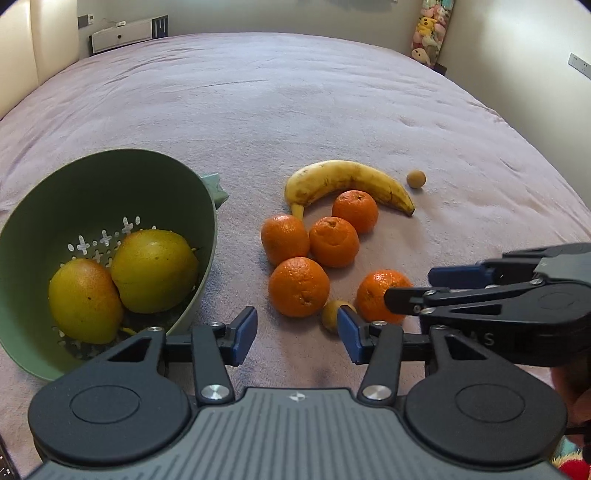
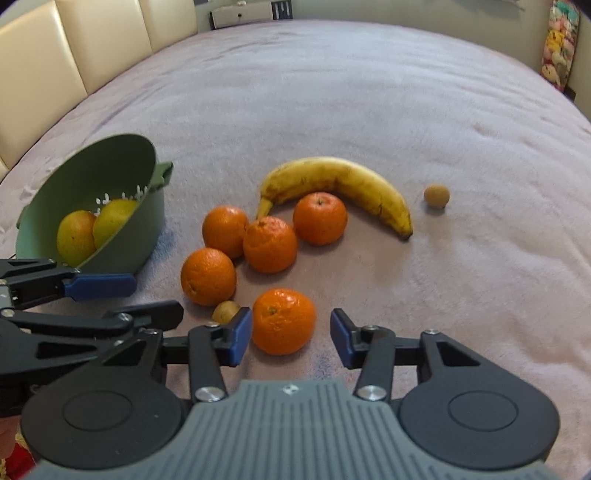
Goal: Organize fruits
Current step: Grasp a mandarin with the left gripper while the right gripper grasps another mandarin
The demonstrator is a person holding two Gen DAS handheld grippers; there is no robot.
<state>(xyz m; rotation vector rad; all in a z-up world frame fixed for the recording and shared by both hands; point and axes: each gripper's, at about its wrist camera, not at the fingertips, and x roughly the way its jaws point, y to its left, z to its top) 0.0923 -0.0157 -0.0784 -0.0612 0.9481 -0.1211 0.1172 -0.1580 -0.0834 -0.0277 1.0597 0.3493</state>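
A green colander (image 1: pixel 177 173) (image 2: pixel 147 155) lies tilted on the bed at the left with two yellow-green mangoes (image 1: pixel 153 269) (image 2: pixel 75 236) inside. Several oranges (image 1: pixel 298 286) (image 2: pixel 269 243), a banana (image 1: pixel 347 177) (image 2: pixel 340 181) and two small brown fruits (image 1: pixel 416 179) (image 2: pixel 436 195) lie to its right. My left gripper (image 1: pixel 297 334) is open and empty, just in front of the oranges. My right gripper (image 2: pixel 291 334) is open, its jaws either side of the nearest orange (image 2: pixel 283 320) (image 1: pixel 376 291), not closed on it. A small brown fruit (image 2: pixel 225 311) (image 1: pixel 334 314) lies beside that orange.
The fruits lie on a pink bedspread (image 1: pixel 295 103) (image 2: pixel 369 92). A padded cream headboard (image 2: pixel 74 55) runs along the left. A white low cabinet (image 1: pixel 122 35) stands at the far wall and plush toys (image 1: pixel 430 33) hang at the far right.
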